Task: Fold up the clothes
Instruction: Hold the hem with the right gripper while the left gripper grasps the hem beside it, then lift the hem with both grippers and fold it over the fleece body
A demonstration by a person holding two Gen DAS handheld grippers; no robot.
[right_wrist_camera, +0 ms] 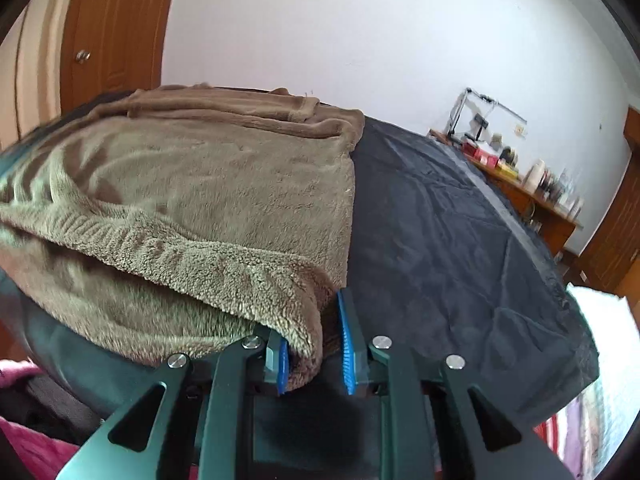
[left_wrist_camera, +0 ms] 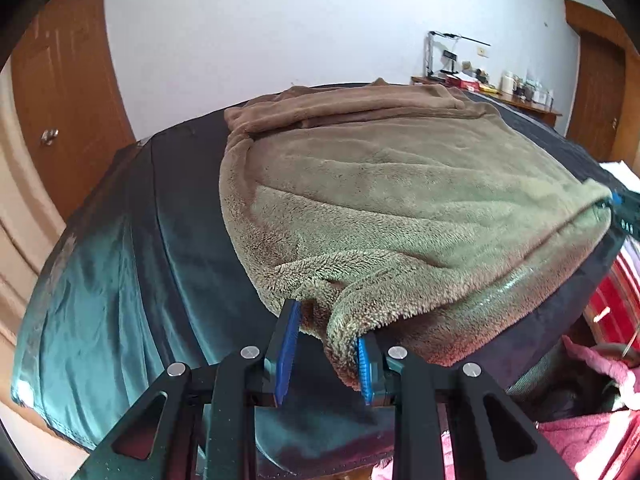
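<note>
A brown fleece garment (left_wrist_camera: 380, 200) lies spread on a table covered by a dark cloth (left_wrist_camera: 120, 260), and everything else is placed from it. To its far left stands a wooden door (left_wrist_camera: 60, 92) with a round knob. At the garment's near left corner, the left gripper (left_wrist_camera: 326, 344) has its blue-padded jaws apart, a fold of the fleece hem hanging between them against the right pad; no clamp on it shows. At the near right corner, the right gripper (right_wrist_camera: 312, 344) likewise stands spread, the hem corner draped between its pads and touching the left one. Beyond the garment's far right, a wooden side table (right_wrist_camera: 540, 208) holds boxes and jars; any labels there are too small to read.
</note>
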